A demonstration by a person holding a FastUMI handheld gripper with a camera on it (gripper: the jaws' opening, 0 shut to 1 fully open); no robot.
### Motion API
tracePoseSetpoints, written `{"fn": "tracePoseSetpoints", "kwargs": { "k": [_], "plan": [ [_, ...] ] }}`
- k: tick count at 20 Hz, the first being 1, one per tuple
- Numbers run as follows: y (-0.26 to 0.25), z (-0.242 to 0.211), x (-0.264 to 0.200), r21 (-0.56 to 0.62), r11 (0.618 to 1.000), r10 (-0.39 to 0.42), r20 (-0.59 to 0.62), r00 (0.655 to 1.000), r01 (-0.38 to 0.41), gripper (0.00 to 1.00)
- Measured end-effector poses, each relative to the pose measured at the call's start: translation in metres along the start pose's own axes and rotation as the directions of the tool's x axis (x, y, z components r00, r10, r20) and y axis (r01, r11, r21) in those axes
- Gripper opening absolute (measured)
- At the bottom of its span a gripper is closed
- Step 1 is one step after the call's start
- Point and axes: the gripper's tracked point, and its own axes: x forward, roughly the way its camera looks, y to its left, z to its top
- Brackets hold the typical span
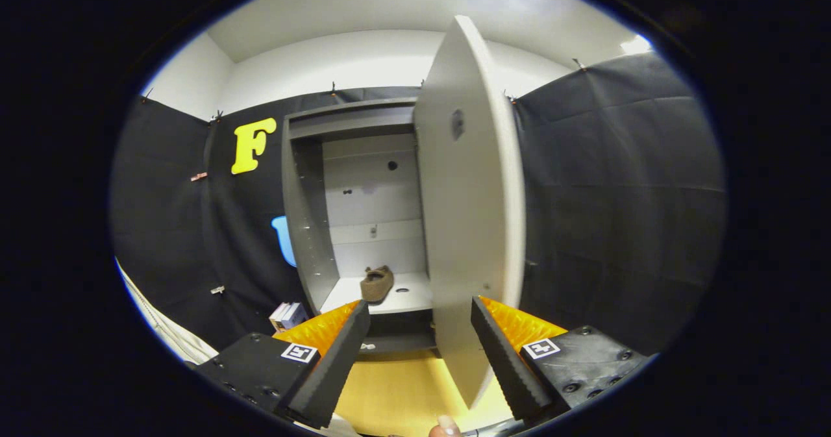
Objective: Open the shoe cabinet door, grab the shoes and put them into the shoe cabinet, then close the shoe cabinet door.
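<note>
A: Quick, what's the task thing look like?

B: Tall pale grey shoe cabinet (354, 122) against the black cloth booth wall (617, 197), its flat grey door (467, 216) swung wide open, standing edge-on toward me, a small dark knob high on it. Inside, one low brown slipper-like shoe (376, 283) sits on the white shelf (399, 297), toward the left of it, toe pointing inward.

A: And your claw?

B: My gripper (421, 317) is spread apart, holding nothing. Left finger (331, 365) sits below the shelf's front edge, right finger (509, 365) just at the door's lower edge; can't tell if it touches the door.

A: Anything hidden?

B: The door covers the cabinet's right side, so I can't see that part of the interior. A lower compartment under the shelf is dark, contents hard to make out. Small holes and fittings on the back panel, too small to identify. A few boxy items (289, 315) on the floor left of the cabinet, partly cut off by my left finger. A fingertip (445, 428) shows at the very bottom, over the yellowish wooden floor (396, 391).
</note>
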Motion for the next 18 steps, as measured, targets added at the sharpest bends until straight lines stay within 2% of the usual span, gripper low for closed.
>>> {"fn": "tracePoseSetpoints", "kwargs": {
  "k": [2, 4, 9, 14, 18],
  "plan": [
    [-0.029, -0.010, -0.016, -0.031, 0.998, -0.057, 0.019, 0.998, 0.057, 0.98],
    [-0.052, -0.012, -0.012, -0.055, 0.994, -0.095, 0.026, 0.995, 0.096, 0.98],
    [-0.115, -0.012, 0.011, -0.042, 0.991, -0.123, 0.014, 0.992, 0.124, 0.99],
    [-0.165, -0.025, 0.063, 0.020, 0.995, -0.096, -0.035, 0.995, 0.097, 0.99],
    [-0.182, -0.038, 0.105, 0.045, 0.998, -0.029, -0.075, 0.997, 0.032, 0.98]
  ]
}}
